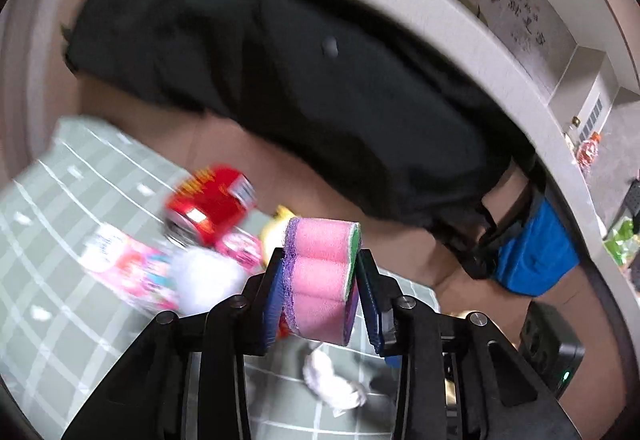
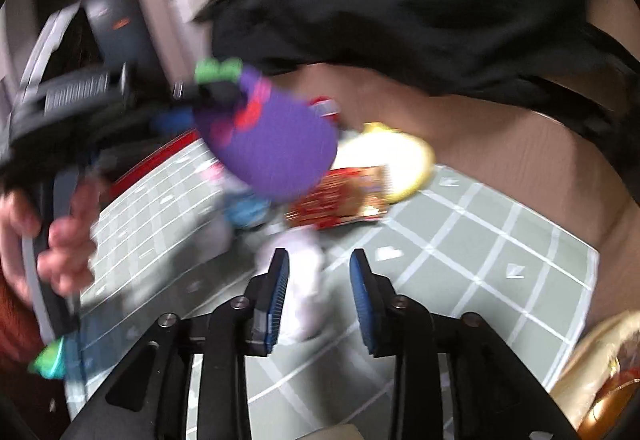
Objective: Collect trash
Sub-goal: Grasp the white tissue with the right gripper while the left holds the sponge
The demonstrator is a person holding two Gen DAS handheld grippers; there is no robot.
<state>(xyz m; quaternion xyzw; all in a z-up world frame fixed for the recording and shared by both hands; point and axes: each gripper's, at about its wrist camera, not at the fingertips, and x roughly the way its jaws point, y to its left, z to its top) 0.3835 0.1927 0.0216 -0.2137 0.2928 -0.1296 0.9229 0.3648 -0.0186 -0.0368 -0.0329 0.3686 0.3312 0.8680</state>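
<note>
My left gripper (image 1: 320, 272) is shut on a pink and purple sponge (image 1: 320, 272) with a green edge, held above the green checked cloth (image 1: 60, 240). In the right wrist view the same sponge (image 2: 276, 144) shows purple, held up at the left in the left gripper (image 2: 208, 96). My right gripper (image 2: 319, 272) is open and empty above a crumpled white tissue (image 2: 308, 280). On the cloth lie a red snack box (image 1: 212, 204), a pink wrapper (image 1: 128, 268), white tissues (image 1: 208, 276), a red and gold packet (image 2: 340, 200) and a yellow object (image 2: 400, 160).
A black bag (image 1: 280, 80) hangs over a brown cardboard box wall (image 1: 132, 108) behind the cloth. A blue container (image 1: 532, 256) and a black power device (image 1: 552, 348) sit at the right. A gold wrapper (image 2: 600, 372) lies at the lower right.
</note>
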